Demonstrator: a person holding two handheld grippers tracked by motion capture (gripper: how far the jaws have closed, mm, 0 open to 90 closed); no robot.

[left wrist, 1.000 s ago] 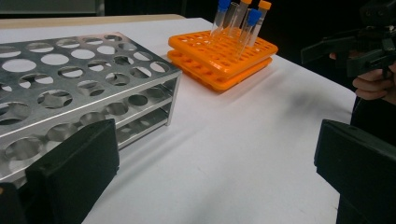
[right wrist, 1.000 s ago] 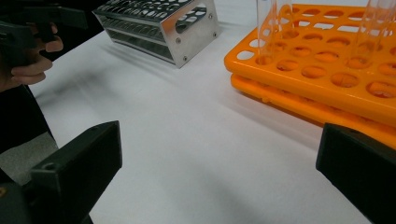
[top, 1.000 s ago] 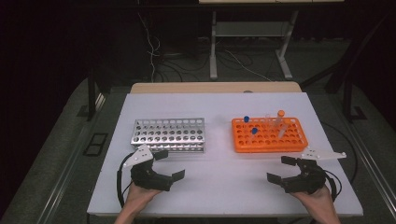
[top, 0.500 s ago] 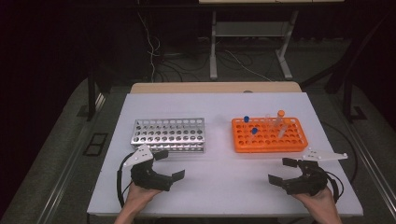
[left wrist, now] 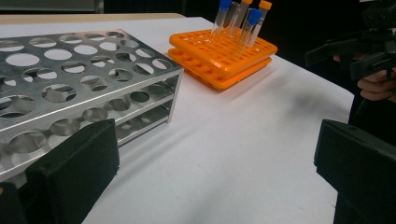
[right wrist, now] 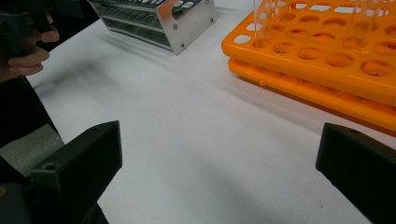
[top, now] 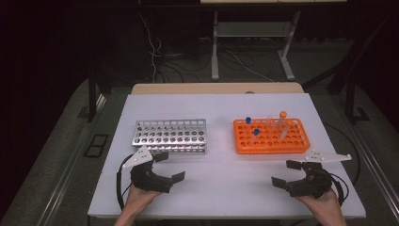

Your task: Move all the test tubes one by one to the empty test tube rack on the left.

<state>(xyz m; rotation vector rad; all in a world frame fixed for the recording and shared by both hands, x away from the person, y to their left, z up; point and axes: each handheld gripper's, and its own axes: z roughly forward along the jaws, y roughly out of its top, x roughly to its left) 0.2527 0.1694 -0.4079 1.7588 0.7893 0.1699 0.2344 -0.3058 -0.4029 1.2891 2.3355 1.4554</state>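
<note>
A silver metal tube rack (top: 170, 135) stands left of centre on the white table, with no tubes visible in it. An orange rack (top: 271, 136) on the right holds two blue-capped tubes (top: 248, 121) and an orange-capped tube (top: 283, 114). My left gripper (top: 169, 166) rests open near the front edge, just in front of the metal rack (left wrist: 79, 88). My right gripper (top: 286, 173) is open too, in front of the orange rack (right wrist: 327, 60). Nothing lies between either pair of jaws. The left gripper view shows the tubes (left wrist: 252, 23) standing upright in the orange rack (left wrist: 219, 53).
The white table (top: 216, 179) has bare surface between the two grippers and between the racks. Cables trail from both grippers. Beyond the table are a wooden edge (top: 216, 88), floor cables and a metal stand (top: 215, 52). The other hand (right wrist: 28, 51) appears at the left of the right gripper view.
</note>
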